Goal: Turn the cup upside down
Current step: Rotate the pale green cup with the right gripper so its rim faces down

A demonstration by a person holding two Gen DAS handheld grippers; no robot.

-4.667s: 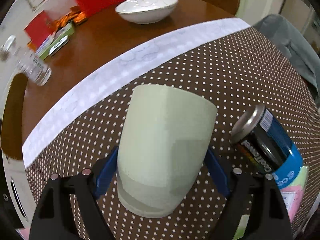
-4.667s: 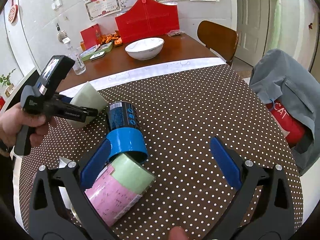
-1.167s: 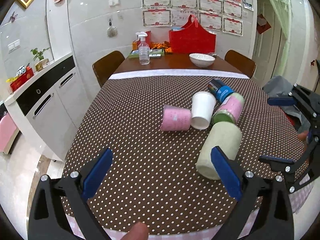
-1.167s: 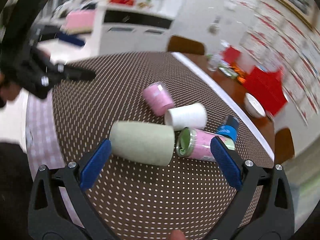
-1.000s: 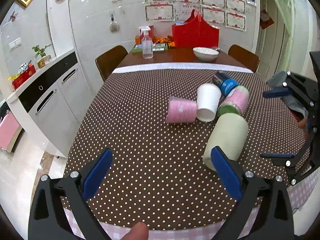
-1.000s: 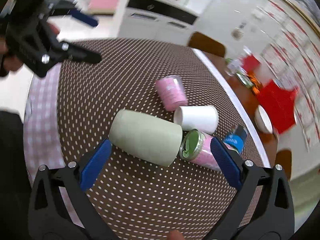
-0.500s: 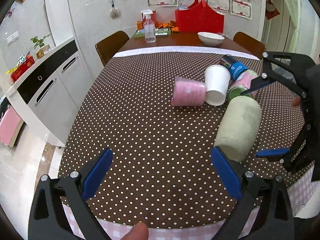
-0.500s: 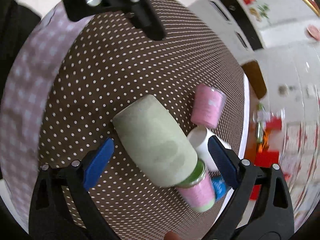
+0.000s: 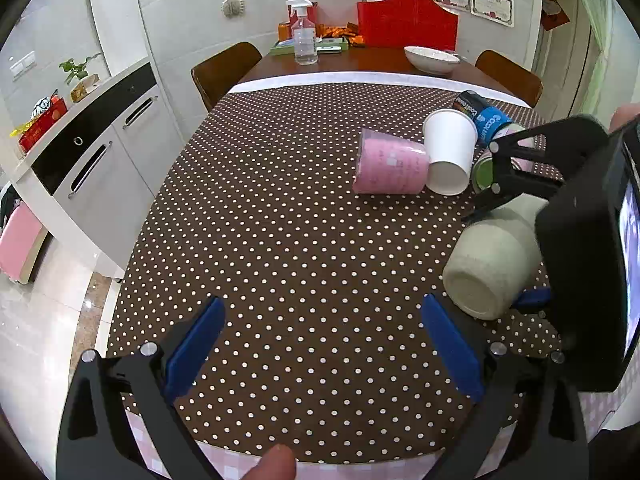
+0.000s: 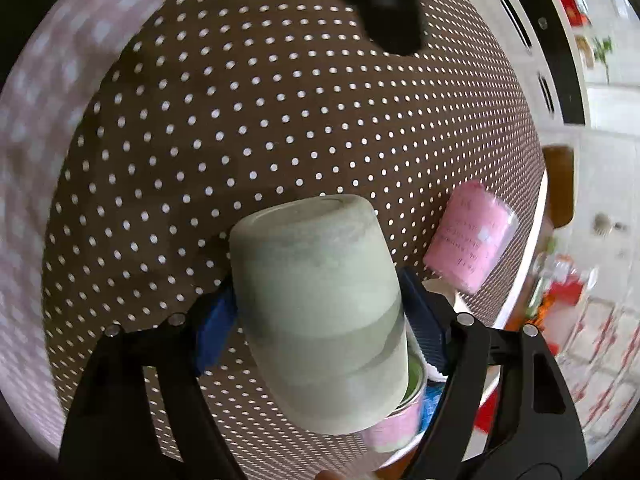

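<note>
A pale green cup [image 10: 320,312] lies on its side on the brown dotted tablecloth [image 10: 240,120]. My right gripper [image 10: 320,320] has its blue pads against both sides of the cup. In the left wrist view the same cup [image 9: 492,268] shows its base toward me at the right, with the right gripper's black body around it. My left gripper [image 9: 320,344] is open and empty above the near part of the tablecloth [image 9: 280,240], left of the cup.
A pink cup [image 9: 390,168], a white paper cup [image 9: 450,152], a dark can with a blue band [image 9: 482,118] and a pink-and-green can [image 9: 486,170] lie together behind the green cup. A bowl [image 9: 430,59] and a spray bottle [image 9: 304,40] stand at the far end.
My right gripper has come down over the green cup and narrowed onto its sides. My left gripper has drawn back, open, toward the table's near edge.
</note>
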